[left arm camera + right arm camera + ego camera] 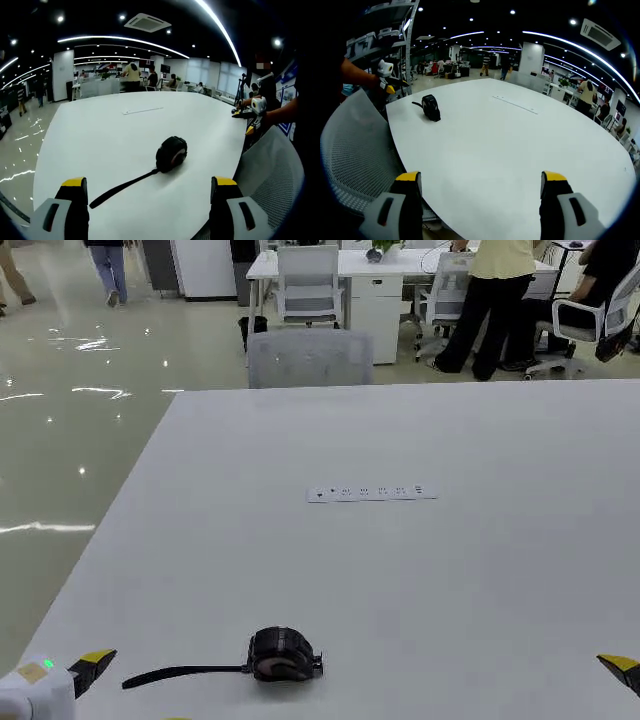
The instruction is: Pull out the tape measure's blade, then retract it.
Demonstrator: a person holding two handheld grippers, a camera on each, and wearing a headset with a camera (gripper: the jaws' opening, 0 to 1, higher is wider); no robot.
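Tape measure [283,655] lies on counter [400,570] near front edge, blade in. Black strap [180,674] trails from case toward left tongs [149,182], along counter edge. Left tongs: apart, empty, case near, straight ahead. Right tongs [481,176]: apart, empty, well apart from case, which sits off to their left. Judgement: left nearer, suits pinning case; right must travel across for blade tip.
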